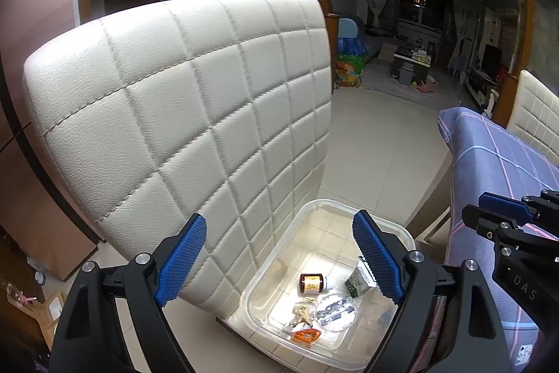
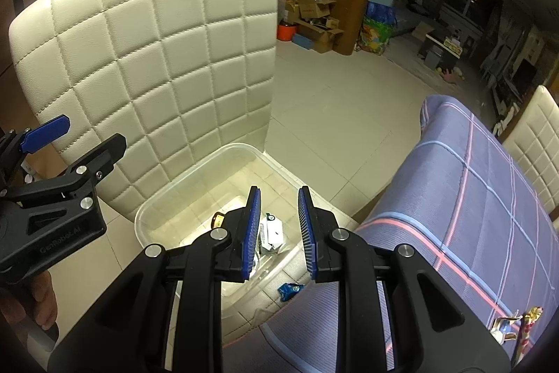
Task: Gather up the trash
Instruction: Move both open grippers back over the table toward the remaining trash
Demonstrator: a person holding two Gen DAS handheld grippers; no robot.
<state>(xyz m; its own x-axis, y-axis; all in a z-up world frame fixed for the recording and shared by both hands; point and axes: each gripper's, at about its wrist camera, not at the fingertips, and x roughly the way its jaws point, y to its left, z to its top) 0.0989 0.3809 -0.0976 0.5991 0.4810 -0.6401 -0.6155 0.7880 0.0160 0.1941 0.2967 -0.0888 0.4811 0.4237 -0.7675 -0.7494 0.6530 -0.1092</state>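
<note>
Clear plastic bin (image 1: 391, 226) low in the middle of the left wrist view, sitting on the seat of a white padded chair (image 1: 181, 114). Inside the bin: a small brown jar (image 1: 312, 283), a green and white carton (image 1: 358, 280), a round clear lid (image 1: 336, 311), some crinkled wrappers (image 1: 302, 313) and an orange scrap (image 1: 307, 334).

Left gripper (image 1: 279, 263) spread wide, holding nothing, up above the bin with the trash showing between its blue pads. Right gripper (image 2: 279, 231) open only a little, holding nothing, also up above the same bin (image 2: 195, 184).

Blue wrapper (image 2: 289, 290) lying outside the bin, just beside its near edge, low in the right wrist view and just below the right gripper's tips. More shiny trash (image 2: 513, 324) on the purple checked cloth (image 2: 471, 198), lower right corner, well apart from both grippers.
</note>
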